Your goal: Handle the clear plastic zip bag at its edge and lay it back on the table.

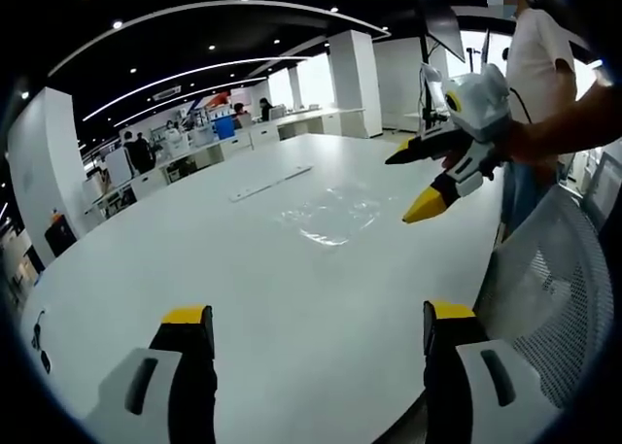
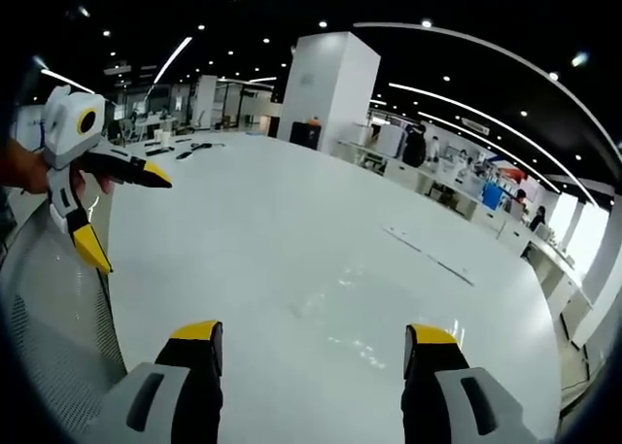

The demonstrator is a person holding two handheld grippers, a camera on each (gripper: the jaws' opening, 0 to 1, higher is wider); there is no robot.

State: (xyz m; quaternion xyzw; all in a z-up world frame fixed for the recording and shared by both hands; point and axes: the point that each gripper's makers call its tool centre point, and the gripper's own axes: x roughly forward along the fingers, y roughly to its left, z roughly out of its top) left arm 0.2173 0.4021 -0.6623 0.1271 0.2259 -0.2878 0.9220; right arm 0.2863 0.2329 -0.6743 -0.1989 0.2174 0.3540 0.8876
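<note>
Open-plan office, big white table [image 1: 243,298] running through both views, ceiling strip lights, desks and people far back, mesh chair back [image 1: 554,298] at the table edge.

Clear plastic zip bag [image 1: 326,216] lies flat on the tabletop, roughly mid-table, hard to read: mostly glare and a faint wrinkled outline. In the right gripper view it's the shiny patch [image 2: 345,332] just ahead of and between that gripper's jaws. Can't tell which edge carries the zip.

Left gripper [image 1: 316,327]: jaws spread wide, nothing between them, short of the bag. Right gripper [image 2: 316,342]: jaws also wide and empty, above the table. From the left gripper view the right gripper [image 1: 423,187] hangs just beside the bag's right edge, tips apart, not touching. The left gripper [image 2: 121,216] shows at the left of the right gripper view, held by a hand [image 2: 24,167].

Judgement: bag is down, neither tool is on it, so either the pick hasn't started or the lay-back is done (can't say which from this).

If picking:
- go for the near edge with the right gripper, it's closest
- come in low and shallow, one jaw sliding under the film, since flat plastic on a smooth top won't lift itself
- pinch the edge only, not the middle, or it bunches
- lower it flat and release with the bag resting, not dropped.
</note>
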